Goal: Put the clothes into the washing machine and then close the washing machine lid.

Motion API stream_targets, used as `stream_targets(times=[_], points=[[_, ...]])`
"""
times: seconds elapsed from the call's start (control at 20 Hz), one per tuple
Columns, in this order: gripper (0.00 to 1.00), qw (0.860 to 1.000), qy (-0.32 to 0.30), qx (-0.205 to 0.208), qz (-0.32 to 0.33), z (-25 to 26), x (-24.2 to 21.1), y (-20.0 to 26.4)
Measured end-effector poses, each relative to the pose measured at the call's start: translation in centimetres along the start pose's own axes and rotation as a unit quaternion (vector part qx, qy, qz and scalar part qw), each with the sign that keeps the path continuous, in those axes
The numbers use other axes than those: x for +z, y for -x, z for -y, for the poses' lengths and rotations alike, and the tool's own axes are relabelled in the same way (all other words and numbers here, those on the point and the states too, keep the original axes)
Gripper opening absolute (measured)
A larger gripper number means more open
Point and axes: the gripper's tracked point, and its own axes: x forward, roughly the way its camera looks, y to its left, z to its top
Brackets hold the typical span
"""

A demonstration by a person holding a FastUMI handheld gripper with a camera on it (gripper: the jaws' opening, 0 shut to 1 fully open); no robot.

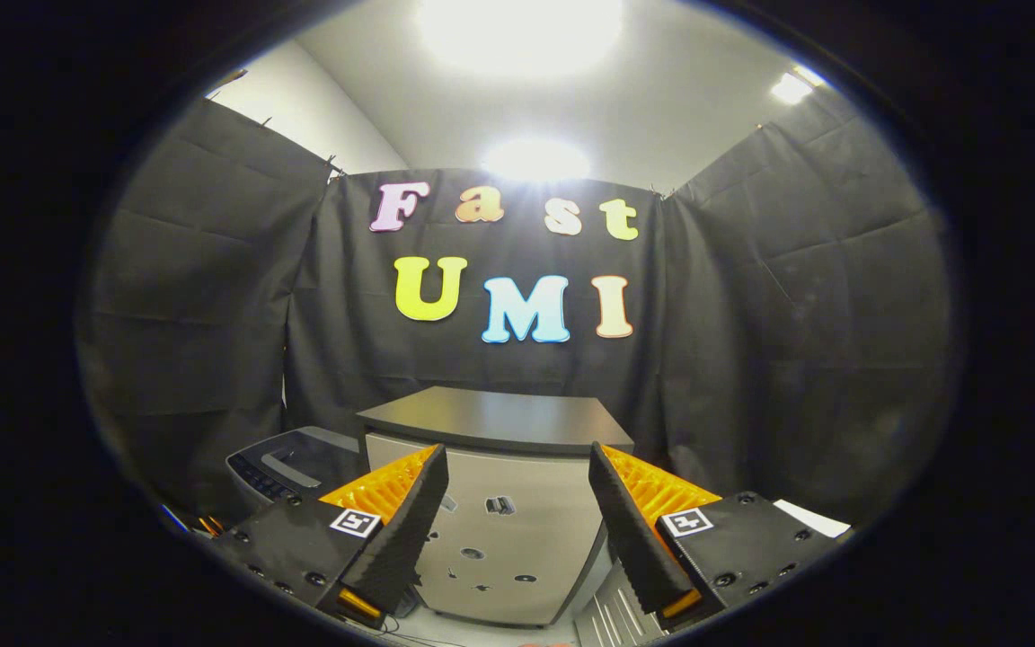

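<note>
Black-draped booth; level tool (pixel 517 467) spread wide, empty, facing a dark-topped cabinet (pixel 495 422) beside washing machine (pixel 293 463).

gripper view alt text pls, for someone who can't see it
The gripper is held open in the air, nothing between its fingers, aimed at a grey cabinet with a dark top just ahead. A washing machine with its lid down sits beside the cabinet, beyond one finger, and black cloth walls enclose the booth.

Grey cabinet (pixel 499 530) with dark top, against black cloth wall (pixel 796 359)
</note>
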Motion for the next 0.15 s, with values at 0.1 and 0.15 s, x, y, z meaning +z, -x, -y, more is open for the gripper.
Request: stream_targets(times=[0.1, 0.15], points=[[0.98, 1.0, 0.004, 0.004, -0.001, -0.26, 0.04, 0.48], [0.98, 1.0, 0.004, 0.003, 0.001, -0.3, 0.19, 0.68]])
